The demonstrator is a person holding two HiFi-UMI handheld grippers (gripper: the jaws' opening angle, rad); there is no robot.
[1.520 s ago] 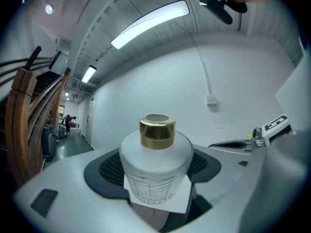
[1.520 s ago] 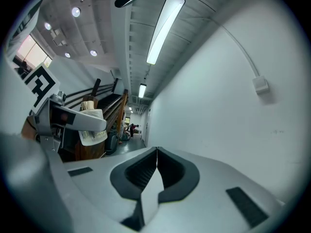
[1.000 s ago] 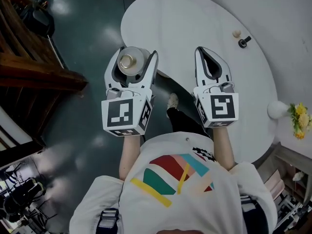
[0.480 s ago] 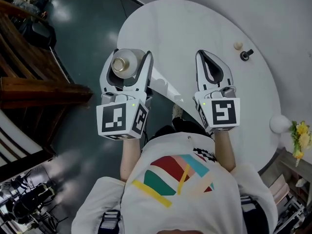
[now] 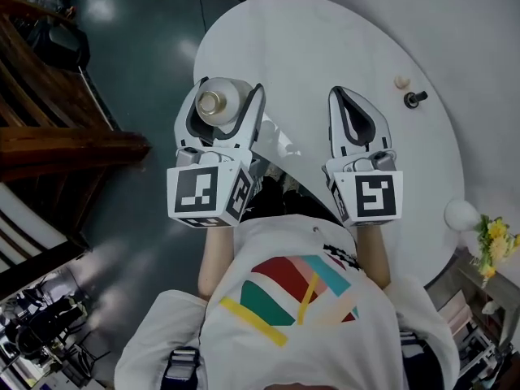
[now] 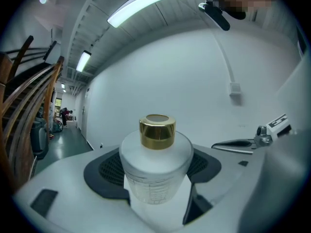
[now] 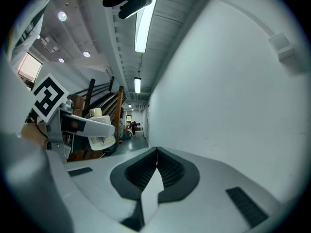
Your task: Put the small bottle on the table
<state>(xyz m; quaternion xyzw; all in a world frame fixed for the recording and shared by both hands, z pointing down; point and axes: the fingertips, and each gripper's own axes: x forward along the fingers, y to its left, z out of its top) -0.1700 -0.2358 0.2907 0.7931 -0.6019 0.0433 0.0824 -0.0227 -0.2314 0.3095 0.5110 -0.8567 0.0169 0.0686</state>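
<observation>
Your left gripper (image 5: 230, 92) nudged right, clamped on small bottle (image 6: 155, 159) near desk (image 5: 325, 39) edge; right gripper (image 5: 351, 94) closed, empty. Release here: bottle could topple off edge.

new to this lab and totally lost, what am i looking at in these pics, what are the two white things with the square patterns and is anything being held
There is no robot arm here. A person stands at a round white table with a hand-held claw in each hand, and the patterned cubes are part of those claws.

The top-down picture comes from a camera on the person's head. The other two come from cameras riding on each claw, looking along its jaws.

The left claw is shut on a small frosted bottle with a gold cap, held up near the table's edge and not yet set down. The right claw is shut with nothing in it.

On the far side of the table lie a small pale knob and a small black piece.
</observation>
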